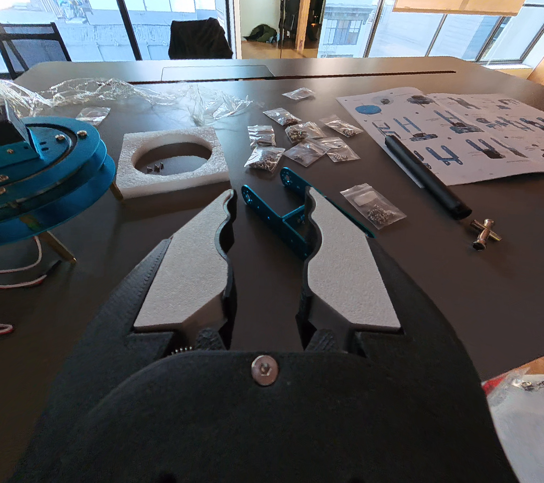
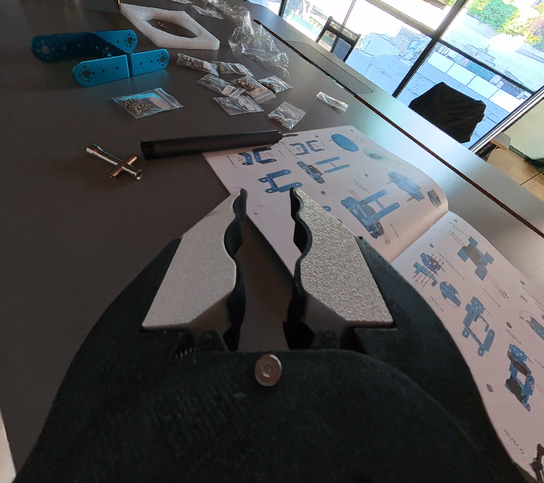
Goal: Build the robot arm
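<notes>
2 grippers open, blue bracket near

Left claw: fingers parted, clear gap between wavy black inner pads, nothing gripped, angled forward and down, tips low. Right claw: fingers parted with narrower gap, empty, tilted steeply down, whole view rolled sideways. White finger faces, black bodies on both.

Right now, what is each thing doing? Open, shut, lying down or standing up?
left gripper: open, empty, above blue bracket
right gripper: open, empty, over booklet
booklet: open, flat
screwdriver: lying flat
cross wrench: lying flat
screw bags: lying flat
</notes>
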The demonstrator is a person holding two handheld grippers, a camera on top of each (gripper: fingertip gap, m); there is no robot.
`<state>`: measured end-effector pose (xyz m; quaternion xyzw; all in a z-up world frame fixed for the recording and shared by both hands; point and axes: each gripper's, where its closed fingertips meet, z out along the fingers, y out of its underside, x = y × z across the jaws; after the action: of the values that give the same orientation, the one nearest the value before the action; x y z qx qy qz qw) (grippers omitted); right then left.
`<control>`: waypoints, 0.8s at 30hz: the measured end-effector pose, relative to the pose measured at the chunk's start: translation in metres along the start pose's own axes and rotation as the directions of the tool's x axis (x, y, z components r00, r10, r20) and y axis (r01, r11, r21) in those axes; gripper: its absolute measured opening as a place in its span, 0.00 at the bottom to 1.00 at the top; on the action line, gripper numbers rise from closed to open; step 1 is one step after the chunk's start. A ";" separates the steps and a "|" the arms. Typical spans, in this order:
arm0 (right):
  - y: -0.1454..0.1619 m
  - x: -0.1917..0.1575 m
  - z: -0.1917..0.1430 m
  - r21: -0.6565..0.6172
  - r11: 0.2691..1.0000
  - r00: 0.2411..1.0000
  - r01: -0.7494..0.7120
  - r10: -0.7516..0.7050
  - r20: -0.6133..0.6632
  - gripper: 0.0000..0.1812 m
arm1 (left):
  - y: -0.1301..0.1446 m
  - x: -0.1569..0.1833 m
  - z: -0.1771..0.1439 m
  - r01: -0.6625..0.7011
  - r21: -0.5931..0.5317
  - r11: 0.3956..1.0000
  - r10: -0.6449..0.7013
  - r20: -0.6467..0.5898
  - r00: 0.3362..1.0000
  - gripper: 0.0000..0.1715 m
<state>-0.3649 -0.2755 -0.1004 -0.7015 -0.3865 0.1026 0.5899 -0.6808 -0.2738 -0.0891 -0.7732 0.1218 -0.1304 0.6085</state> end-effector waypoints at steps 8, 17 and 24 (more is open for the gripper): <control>-0.002 0.017 -0.024 0.094 0.988 0.992 -0.121 0.117 0.052 0.16 | -0.016 0.000 0.013 0.011 0.073 0.997 -0.008 -0.029 1.000 0.24; 0.005 0.020 -0.023 0.062 0.995 0.996 -0.077 0.073 0.054 0.15 | -0.026 0.007 0.028 0.018 0.124 0.992 -0.006 -0.096 0.995 0.18; 0.006 0.020 -0.020 0.045 0.995 0.995 -0.084 0.081 0.063 0.15 | -0.049 -0.006 -0.001 -0.089 0.326 0.941 0.068 0.075 0.995 0.17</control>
<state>-0.3367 -0.2775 -0.0944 -0.6991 -0.3725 0.1574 0.5897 -0.6851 -0.2615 -0.0413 -0.6590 0.1102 -0.1004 0.7372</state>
